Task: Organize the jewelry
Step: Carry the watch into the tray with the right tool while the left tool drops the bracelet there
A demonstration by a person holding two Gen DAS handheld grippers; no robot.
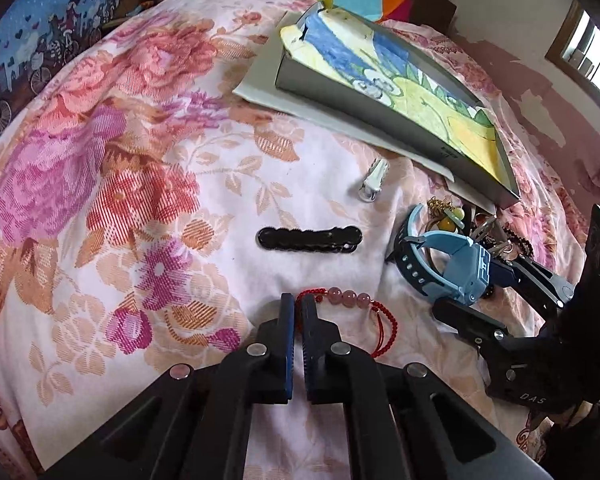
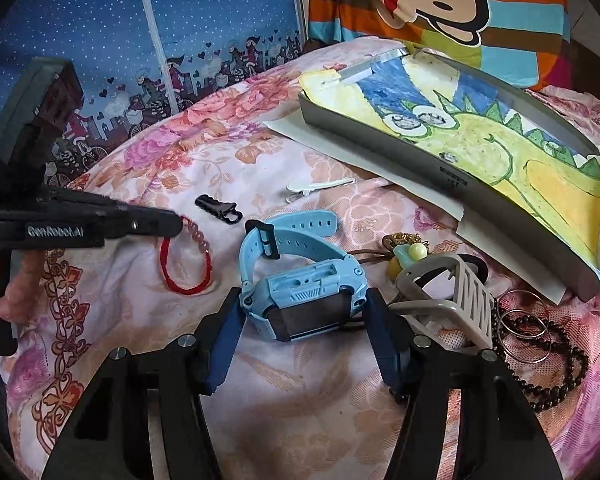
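Left fingers (image 1: 286, 320): clenched on red cord bracelet (image 2: 188, 260).
Right fingers (image 2: 222, 344): spread, flanking blue watch (image 2: 300, 292) lying between them, contact unclear.

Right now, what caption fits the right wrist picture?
Right gripper straddles the light blue plastic watch on the flowery bedspread.

White letters reading "GenRobot.AI" run along the black side of the left tool (image 2: 172, 222) in the right wrist view. In the left wrist view, the letters "DAS" stand pale on the black body of the right tool (image 1: 466, 280). A small dark printed label sits on the grey side of the box (image 2: 452, 174), too small to read.
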